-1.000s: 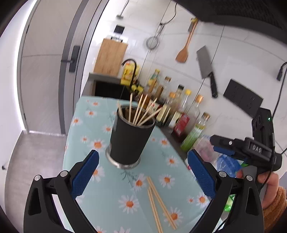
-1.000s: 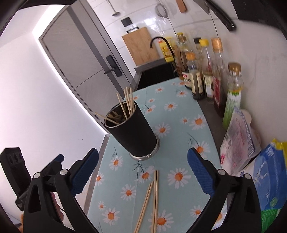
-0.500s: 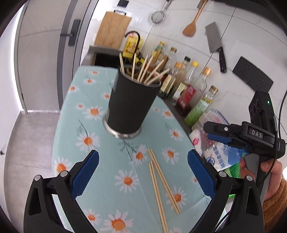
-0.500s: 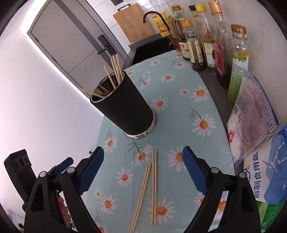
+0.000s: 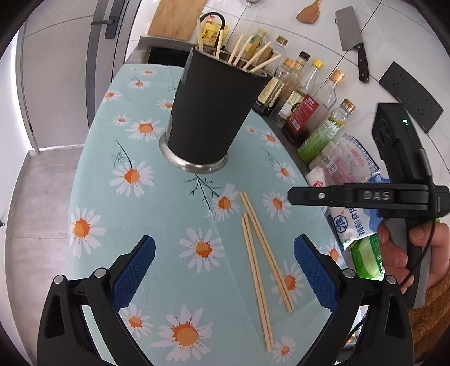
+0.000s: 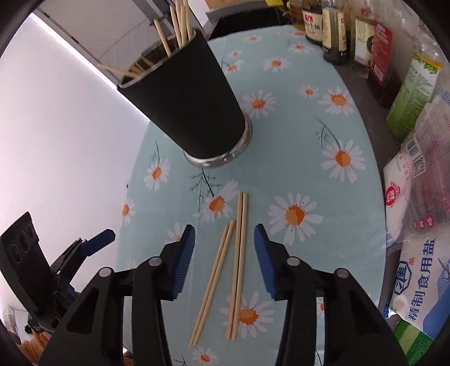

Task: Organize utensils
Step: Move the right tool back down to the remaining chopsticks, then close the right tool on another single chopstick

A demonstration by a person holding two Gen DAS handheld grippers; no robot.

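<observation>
Two pairs of wooden chopsticks [image 5: 261, 253] lie on the daisy tablecloth [image 5: 118, 202], in front of a black holder cup [image 5: 211, 112] that holds several more chopsticks. In the right wrist view the loose chopsticks [image 6: 230, 267] lie between my right gripper's blue pads. My right gripper [image 6: 223, 259] is open and partly narrowed, low over them, empty. It also shows from the side in the left wrist view [image 5: 309, 195]. My left gripper [image 5: 223, 270] is open wide and empty, above the cloth just left of the chopsticks. The cup [image 6: 185, 104] stands behind.
Sauce and oil bottles [image 5: 309, 107] line the right edge by the wall. Salt and food bags [image 6: 416, 253] lie at the right. A cleaver [image 5: 354, 45] and wooden spatula [image 5: 309, 12] hang on the wall. The table's left edge drops to the floor [image 5: 36, 197].
Both grippers have come down and closer to the table. My right gripper has narrowed from wide open and now straddles the loose chopsticks. The cup and chopsticks have not moved.
</observation>
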